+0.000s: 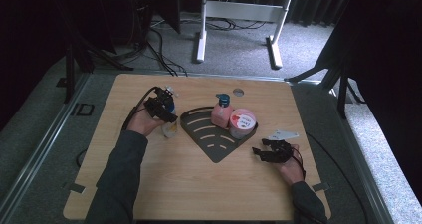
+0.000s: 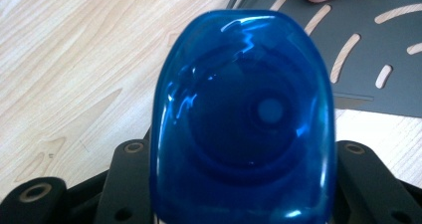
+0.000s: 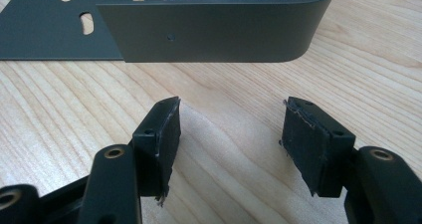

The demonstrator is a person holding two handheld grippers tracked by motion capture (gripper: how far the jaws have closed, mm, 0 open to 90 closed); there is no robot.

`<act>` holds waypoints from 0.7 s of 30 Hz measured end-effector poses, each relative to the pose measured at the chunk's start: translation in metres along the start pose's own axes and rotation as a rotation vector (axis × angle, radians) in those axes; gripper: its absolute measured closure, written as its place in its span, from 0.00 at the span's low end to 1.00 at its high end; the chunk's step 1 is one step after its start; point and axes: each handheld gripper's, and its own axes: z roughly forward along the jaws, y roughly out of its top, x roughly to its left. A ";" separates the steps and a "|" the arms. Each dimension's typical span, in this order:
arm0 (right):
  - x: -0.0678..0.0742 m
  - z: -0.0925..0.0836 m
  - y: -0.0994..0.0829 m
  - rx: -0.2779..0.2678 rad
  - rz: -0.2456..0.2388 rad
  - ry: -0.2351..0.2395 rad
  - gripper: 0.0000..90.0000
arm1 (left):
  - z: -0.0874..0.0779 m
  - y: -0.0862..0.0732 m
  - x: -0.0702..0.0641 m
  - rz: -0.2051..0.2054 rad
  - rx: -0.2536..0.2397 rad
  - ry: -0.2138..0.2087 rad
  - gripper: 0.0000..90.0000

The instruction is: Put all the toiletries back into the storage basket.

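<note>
A clear bottle with a blue cap stands on the wooden table just left of a dark grey slotted tray. My left gripper is shut on it near the top; in the left gripper view the cap bulges up between the two black jaws. Inside the tray are a pink bottle with a blue top and a white tub with a pink lid. My right gripper rests open on the table, nothing between its pads, a short way from the tray wall.
The table has bare wood in front of the tray and a small round hole near its far edge. Beyond it are a white desk frame and cables on the grey floor.
</note>
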 end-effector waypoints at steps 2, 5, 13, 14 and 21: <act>0.000 0.000 0.000 0.000 0.000 0.000 0.44 | 0.001 0.001 0.000 0.004 0.013 -0.002 0.57; 0.000 0.000 0.000 0.000 -0.002 0.000 0.44 | 0.003 0.001 0.000 -0.003 0.022 -0.008 0.57; 0.000 0.000 0.000 0.000 -0.001 0.001 0.44 | 0.011 0.000 0.002 -0.001 0.065 -0.020 0.57; 0.000 0.000 0.000 0.000 -0.002 0.001 0.44 | 0.012 0.000 0.002 -0.002 0.070 -0.026 0.57; 0.000 0.000 0.000 0.000 -0.002 0.000 0.44 | 0.014 0.000 0.003 -0.003 0.079 -0.033 0.58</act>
